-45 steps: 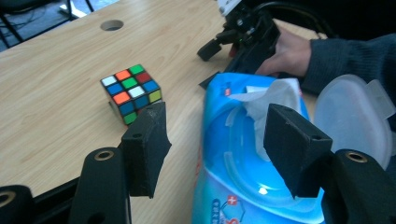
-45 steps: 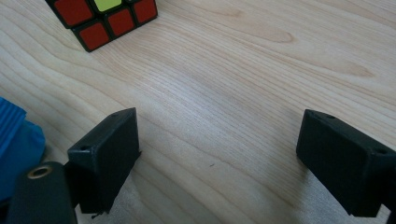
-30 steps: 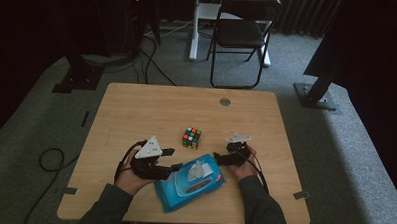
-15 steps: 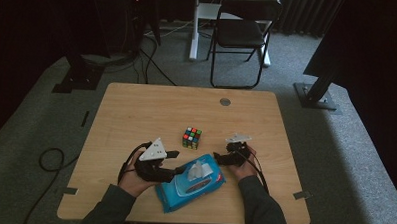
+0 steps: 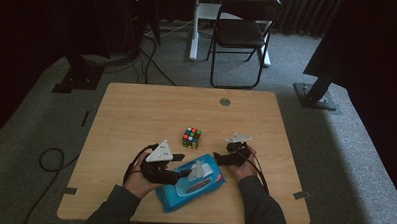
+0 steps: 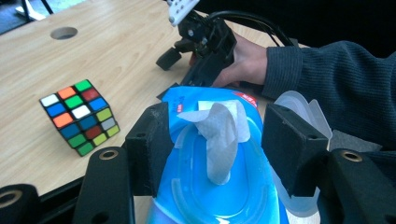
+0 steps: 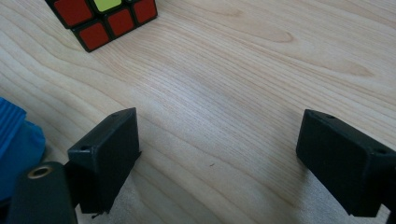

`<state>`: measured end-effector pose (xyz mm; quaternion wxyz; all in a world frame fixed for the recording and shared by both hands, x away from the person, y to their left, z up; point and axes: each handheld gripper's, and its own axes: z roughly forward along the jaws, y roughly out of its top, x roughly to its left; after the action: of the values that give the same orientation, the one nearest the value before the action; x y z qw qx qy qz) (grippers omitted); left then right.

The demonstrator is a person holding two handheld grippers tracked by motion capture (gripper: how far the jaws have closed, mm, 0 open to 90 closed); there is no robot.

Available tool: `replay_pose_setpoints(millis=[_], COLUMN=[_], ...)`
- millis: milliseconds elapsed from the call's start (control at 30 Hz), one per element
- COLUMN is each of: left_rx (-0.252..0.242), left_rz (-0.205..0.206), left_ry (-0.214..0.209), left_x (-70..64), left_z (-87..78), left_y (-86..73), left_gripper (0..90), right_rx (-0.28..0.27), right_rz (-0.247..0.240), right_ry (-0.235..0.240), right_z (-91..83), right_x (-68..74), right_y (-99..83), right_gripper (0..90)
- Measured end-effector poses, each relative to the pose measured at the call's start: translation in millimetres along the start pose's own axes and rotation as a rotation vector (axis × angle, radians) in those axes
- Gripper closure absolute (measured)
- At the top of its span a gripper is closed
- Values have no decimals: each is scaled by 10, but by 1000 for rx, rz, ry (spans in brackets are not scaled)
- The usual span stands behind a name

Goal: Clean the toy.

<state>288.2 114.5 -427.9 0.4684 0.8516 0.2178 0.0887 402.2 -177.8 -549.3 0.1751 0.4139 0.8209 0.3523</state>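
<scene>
High view: blue wipes pack (image 5: 190, 186) lies at the table's (image 5: 136, 115) near edge between both hands, lid flipped up, a white wipe (image 5: 198, 168) standing from the opening. Left gripper (image 5: 184, 174) reaches over the pack; right gripper (image 5: 219, 157) sits just beside its right end. Puzzle cube (image 5: 191, 137) stands near, beyond the pack.

Left gripper view: jaws spread, flanking the wipe (image 6: 219, 135) without pinching it; the open clear lid (image 6: 303, 109) shows at right.

Right gripper view: jaws wide apart over bare wood; pack corner (image 7: 16, 140) at left.

Since half a second ago, the left gripper has edged further over the pack; the right has stayed put.
</scene>
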Motion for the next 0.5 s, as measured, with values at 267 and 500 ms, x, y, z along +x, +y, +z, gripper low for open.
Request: replay_pose_setpoints(millis=[267, 500], left_rx=[23, 55], left_rz=[-17, -32], left_ry=[-38, -58], left_x=[-4, -6], left_z=[143, 244], left_y=[-31, -47], left_gripper=[494, 548], right_rx=[0, 0], right_rz=[0, 0], right_ry=[0, 0], right_z=[0, 0], right_x=[0, 0], right_y=[0, 0], right_gripper=[130, 130])
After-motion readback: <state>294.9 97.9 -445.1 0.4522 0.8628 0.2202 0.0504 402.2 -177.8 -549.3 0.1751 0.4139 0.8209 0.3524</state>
